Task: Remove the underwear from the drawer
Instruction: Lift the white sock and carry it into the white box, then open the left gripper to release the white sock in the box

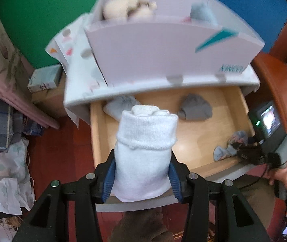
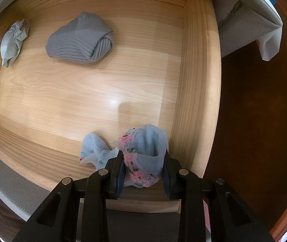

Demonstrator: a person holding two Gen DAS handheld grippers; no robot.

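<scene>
Only our left view shows the white box; our left gripper (image 1: pixel 142 173) clamps a rolled white knit bundle (image 1: pixel 145 151) whose long axis runs forward beyond the fingertips. Our right gripper (image 2: pixel 143 174), nearly closed, pinches a crumpled light-blue garment with pink fringe (image 2: pixel 143 153) inside the pale wooden drawer (image 2: pixel 103 92).

Teal lettering on front face of pale cardboard box (image 1: pixel 163 46), near its lower right corner, below teal slanted stripe (image 1: pixel 216 38); seen upside down and blurred, not readable. Small printed box (image 1: pixel 44 78) left of cardboard box: dark marks along lower edge, too blurred to read. Coloured shapes on paper sheet (image 1: pixel 66 48) beside cardboard box: pattern only, no letters made out. Small camera screen (image 1: pixel 269 121) right of cardboard box, lower down: bright picture, no legible text. Right wrist view: no text anywhere.
</scene>
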